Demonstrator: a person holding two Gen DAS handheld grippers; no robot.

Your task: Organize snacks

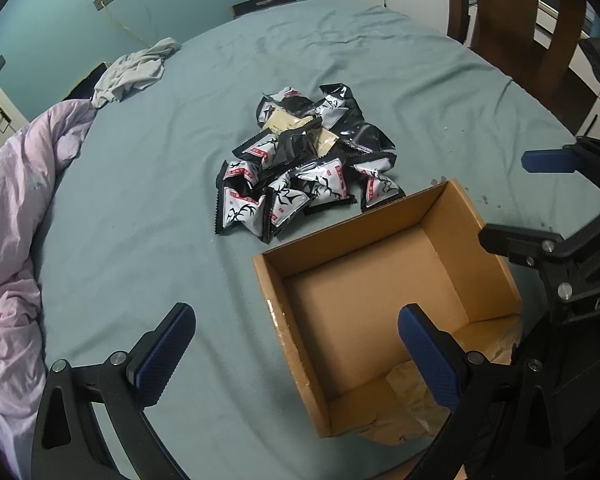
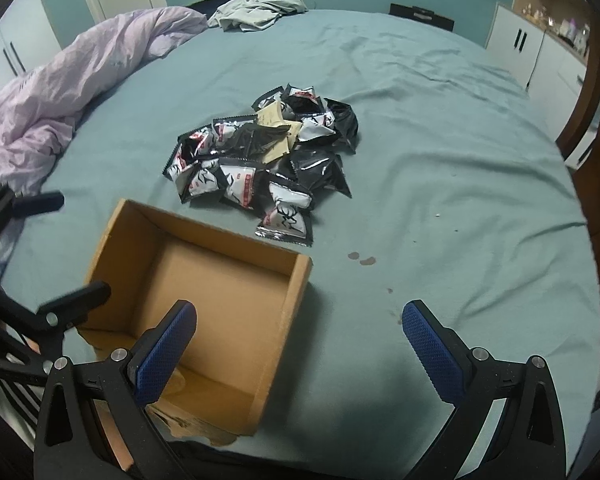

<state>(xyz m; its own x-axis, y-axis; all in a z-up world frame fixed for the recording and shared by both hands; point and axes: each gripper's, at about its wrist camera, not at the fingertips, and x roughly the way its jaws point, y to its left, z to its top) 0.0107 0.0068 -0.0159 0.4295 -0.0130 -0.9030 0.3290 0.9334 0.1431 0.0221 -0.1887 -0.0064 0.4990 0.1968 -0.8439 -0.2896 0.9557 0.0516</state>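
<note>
A pile of black, white and red snack packets point(image 1: 304, 160) lies on the teal bed sheet, beyond an open, empty cardboard box point(image 1: 384, 304). My left gripper point(image 1: 296, 356) is open and empty, held above the box's near left corner. In the right wrist view the pile of snack packets point(image 2: 264, 160) lies beyond the cardboard box point(image 2: 204, 308). My right gripper point(image 2: 300, 352) is open and empty, its left finger over the box and its right finger over bare sheet. The right gripper also shows at the right edge of the left wrist view point(image 1: 540, 196).
A pink duvet point(image 1: 16, 240) is bunched along the left of the bed. A grey garment point(image 1: 136, 68) lies at the far edge. A wooden chair point(image 1: 512, 24) stands at the right. White cabinets point(image 2: 528, 48) stand behind. Small brown stains point(image 2: 362, 258) mark the sheet right of the box.
</note>
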